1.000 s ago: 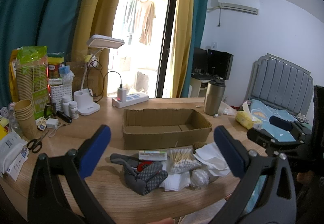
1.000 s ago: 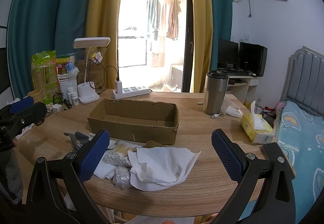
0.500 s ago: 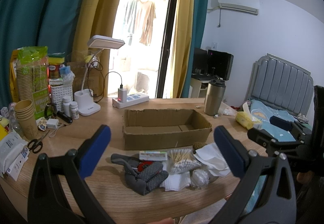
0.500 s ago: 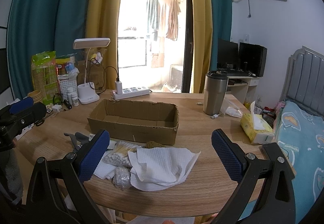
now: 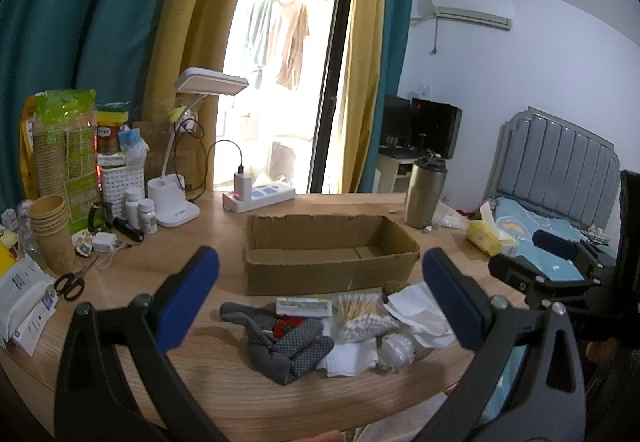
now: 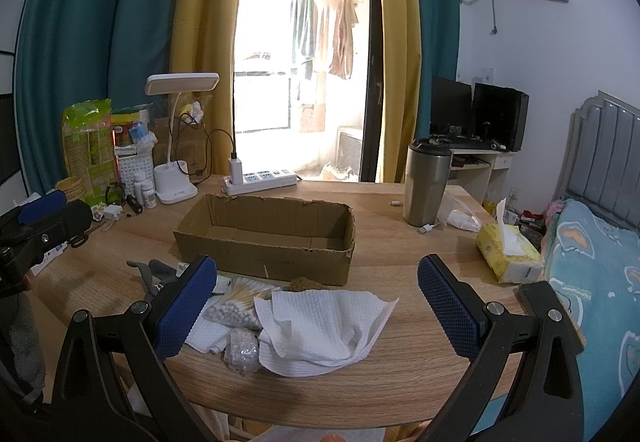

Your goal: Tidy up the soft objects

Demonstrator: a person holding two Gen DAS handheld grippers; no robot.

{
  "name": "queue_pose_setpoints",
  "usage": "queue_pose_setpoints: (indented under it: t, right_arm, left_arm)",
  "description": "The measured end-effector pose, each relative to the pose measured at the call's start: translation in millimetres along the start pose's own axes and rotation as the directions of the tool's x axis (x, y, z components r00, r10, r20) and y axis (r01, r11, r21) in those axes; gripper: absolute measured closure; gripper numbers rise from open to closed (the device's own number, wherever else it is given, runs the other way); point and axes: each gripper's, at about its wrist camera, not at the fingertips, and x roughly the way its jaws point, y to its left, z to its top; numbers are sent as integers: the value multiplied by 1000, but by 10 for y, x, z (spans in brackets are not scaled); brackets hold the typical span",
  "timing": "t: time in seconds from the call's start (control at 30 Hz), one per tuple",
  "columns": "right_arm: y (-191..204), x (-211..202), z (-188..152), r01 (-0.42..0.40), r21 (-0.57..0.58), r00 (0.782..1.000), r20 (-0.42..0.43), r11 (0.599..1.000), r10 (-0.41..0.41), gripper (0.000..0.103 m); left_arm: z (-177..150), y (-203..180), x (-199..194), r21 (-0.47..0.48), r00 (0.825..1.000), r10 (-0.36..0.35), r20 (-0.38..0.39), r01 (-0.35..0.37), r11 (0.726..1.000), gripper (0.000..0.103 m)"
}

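Observation:
A pile of soft items lies at the table's near edge: grey dotted gloves (image 5: 288,346), a bag of cotton swabs (image 5: 360,316), white tissues (image 6: 324,326) and a small clear bag (image 6: 240,350). Behind the pile stands an empty open cardboard box (image 5: 328,254) (image 6: 268,234). My left gripper (image 5: 320,300) hangs open above the pile, holding nothing. My right gripper (image 6: 318,306) is open too, over the white tissues. Each gripper shows at the edge of the other's view.
A desk lamp (image 5: 180,146), power strip (image 5: 260,198), paper cups (image 5: 50,230), scissors (image 5: 72,282) and wipes pack (image 5: 24,298) crowd the left. A steel tumbler (image 6: 426,182) and yellow tissue pack (image 6: 508,250) stand right. A bed (image 6: 600,262) lies beyond.

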Motion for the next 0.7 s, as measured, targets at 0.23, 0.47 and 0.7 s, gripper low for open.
queue_pose_setpoints:
  t: [0.23,0.47,0.7]
  right_arm:
    - [-78,158,-74,2,10,999,-40,1000,-2,1]
    - [-217,490,-218,18,31,993,-116,999,-14,1]
    - [-317,894,-377,18,45,979,-202,999,-9,1]
  left_arm:
    - [-74,8,154,-3,999,15,-42,-15,1000,0]
    - [-267,108,546,-4,986,61,-158,-62,998,0]
    - [-536,204,989,16,952,86,-293,-85,996,1]
